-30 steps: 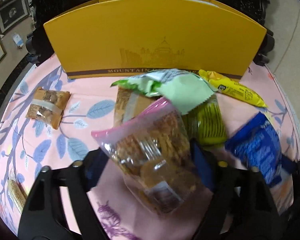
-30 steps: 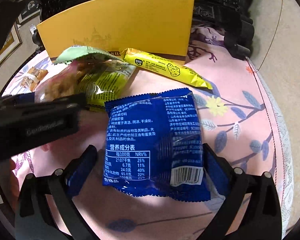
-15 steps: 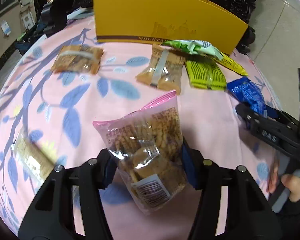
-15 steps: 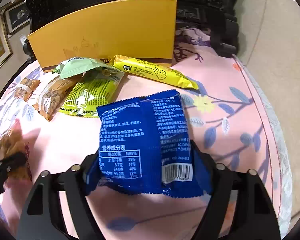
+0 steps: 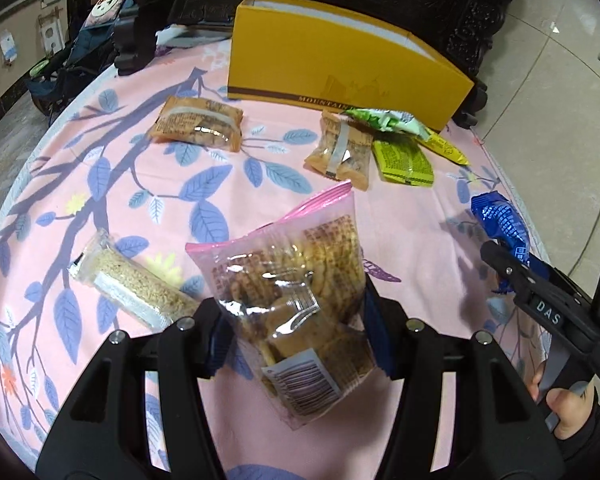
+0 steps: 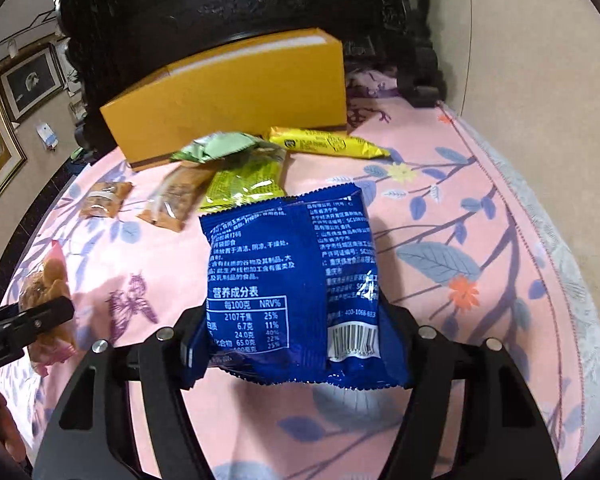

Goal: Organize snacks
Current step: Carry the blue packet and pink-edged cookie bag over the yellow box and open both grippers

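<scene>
While each tongs grips one, blue packet point(image 6: 292, 280) stands between right tongs point(image 6: 296, 344)

Your left wrist camera looks forward and down along its jaws, close above the pink floral surface point(image 5: 100, 184), facing the yellow box point(image 5: 340, 68) at the far edge. Your right wrist camera faces the same box point(image 6: 228, 108) from further right. Both views share the box and the snack cluster in front of it, and each catches the other gripper at its edge.
</scene>
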`<action>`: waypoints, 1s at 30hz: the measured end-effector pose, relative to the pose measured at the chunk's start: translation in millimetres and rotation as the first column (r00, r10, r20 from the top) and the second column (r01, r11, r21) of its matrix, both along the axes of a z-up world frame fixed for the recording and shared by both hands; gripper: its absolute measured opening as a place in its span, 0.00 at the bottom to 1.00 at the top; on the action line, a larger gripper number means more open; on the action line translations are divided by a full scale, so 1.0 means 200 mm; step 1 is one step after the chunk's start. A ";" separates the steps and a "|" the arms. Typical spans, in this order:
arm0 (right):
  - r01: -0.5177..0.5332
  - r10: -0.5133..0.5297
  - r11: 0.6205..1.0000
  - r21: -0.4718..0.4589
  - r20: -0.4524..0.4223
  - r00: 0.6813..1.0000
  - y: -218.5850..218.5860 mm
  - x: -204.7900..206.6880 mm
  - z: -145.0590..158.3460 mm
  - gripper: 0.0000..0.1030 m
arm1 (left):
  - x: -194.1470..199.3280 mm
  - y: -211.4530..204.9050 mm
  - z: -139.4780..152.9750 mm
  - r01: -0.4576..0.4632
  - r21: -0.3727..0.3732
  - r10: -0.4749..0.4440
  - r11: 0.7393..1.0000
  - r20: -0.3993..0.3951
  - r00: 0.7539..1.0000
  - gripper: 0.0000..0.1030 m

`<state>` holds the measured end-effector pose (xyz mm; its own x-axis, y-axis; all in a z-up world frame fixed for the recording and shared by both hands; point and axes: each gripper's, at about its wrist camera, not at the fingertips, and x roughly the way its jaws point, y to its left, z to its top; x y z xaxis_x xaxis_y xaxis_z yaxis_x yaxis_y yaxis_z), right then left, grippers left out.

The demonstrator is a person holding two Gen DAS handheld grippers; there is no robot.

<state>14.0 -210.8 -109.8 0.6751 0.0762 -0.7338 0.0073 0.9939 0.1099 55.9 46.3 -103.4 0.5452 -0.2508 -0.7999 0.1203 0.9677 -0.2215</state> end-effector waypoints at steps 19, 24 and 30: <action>-0.143 0.140 0.989 0.028 0.081 0.987 0.16 0.83 0.60 0.67 | 0.82 -0.06 0.54 -0.030 0.046 0.025 0.998 0.113 0.993 0.56; -0.128 0.126 0.991 0.034 0.067 0.990 0.15 1.13 0.63 0.67 | 1.14 -0.08 0.57 -0.030 0.048 0.025 0.998 0.092 0.995 0.56; -0.117 0.115 0.992 0.040 0.055 0.992 0.13 1.29 0.61 0.67 | 1.35 -0.11 0.56 -0.044 0.074 0.037 0.996 0.091 0.995 0.56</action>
